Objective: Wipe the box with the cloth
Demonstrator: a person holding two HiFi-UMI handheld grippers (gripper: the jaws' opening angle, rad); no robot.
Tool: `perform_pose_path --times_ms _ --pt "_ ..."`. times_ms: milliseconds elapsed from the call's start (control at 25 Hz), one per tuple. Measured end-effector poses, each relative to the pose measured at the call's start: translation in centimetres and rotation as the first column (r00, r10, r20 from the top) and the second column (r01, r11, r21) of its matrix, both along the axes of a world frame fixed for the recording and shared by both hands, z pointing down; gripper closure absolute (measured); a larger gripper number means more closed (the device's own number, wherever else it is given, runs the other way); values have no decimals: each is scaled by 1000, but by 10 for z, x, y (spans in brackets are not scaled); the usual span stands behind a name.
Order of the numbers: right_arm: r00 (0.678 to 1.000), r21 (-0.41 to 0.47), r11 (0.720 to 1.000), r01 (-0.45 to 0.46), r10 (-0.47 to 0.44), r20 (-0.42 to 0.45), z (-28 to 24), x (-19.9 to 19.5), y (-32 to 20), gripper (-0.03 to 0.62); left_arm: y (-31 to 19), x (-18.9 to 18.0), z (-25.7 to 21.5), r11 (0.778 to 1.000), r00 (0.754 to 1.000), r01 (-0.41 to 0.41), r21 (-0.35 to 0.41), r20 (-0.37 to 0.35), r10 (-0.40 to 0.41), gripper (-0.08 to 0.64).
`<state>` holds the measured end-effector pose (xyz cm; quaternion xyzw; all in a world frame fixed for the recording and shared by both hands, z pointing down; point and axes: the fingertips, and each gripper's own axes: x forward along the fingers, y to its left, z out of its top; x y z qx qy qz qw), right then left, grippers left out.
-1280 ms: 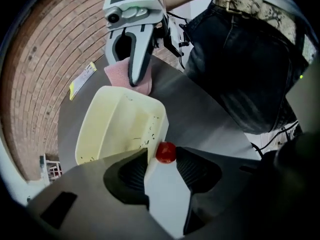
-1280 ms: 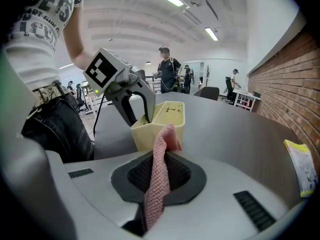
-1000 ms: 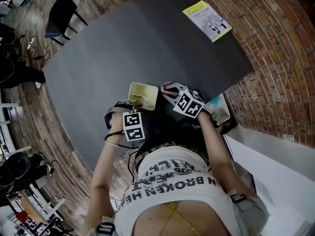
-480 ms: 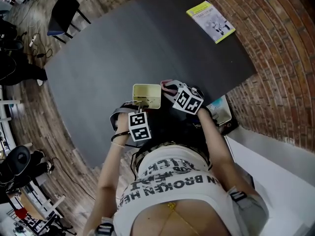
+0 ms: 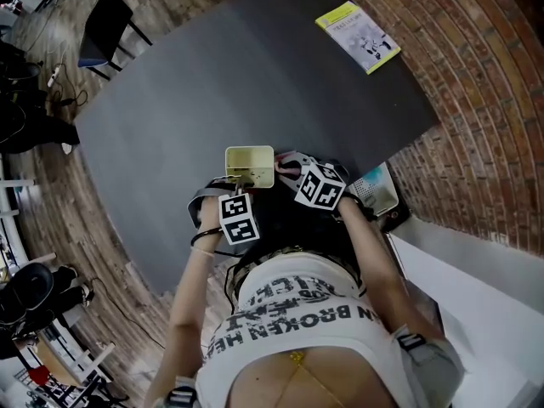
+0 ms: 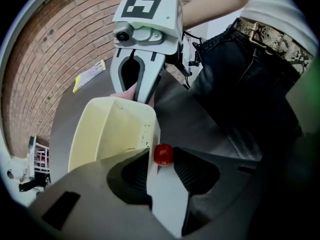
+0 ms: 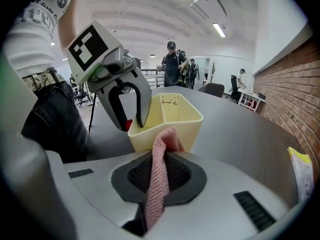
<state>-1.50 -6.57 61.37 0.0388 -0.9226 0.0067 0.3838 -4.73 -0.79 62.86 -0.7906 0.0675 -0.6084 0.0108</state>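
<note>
Dark counter (image 5: pixel 255 75), near edge: left claw (image 6: pixel 161 166), jaws just closing, grips box (image 6: pixel 107 134) wall; right claw (image 7: pixel 160 171) clenches cloth (image 7: pixel 159 189) at box.

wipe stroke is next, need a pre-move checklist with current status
1. Box held: the left gripper jaws have just been closing and sit on one wall of the pale yellow box: ok.
2. Cloth held: the right gripper is shut on the pink cloth: ok.
3. Cloth contact: its free end lies against the box's outer wall, near the rim: ok.
4. Box flat on the table: base hidden: cannot tell.
5. Grippers apart, at different walls: ok.
6. Box clean: dark specks on an inner wall: not ok.
</note>
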Motion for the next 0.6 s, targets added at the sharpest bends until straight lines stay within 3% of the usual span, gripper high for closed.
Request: perform_pose_path --times_ms 360,600 --pt "1000 -26 1000 2 -2 -5 5 2 26 575 -2 2 2 1000 1000 25 -5 -1 -25 410" --pt "1000 -12 1000 -27 27 -10 8 1 32 575 -8 5 2 988 988 153 -6 -4 -153 410"
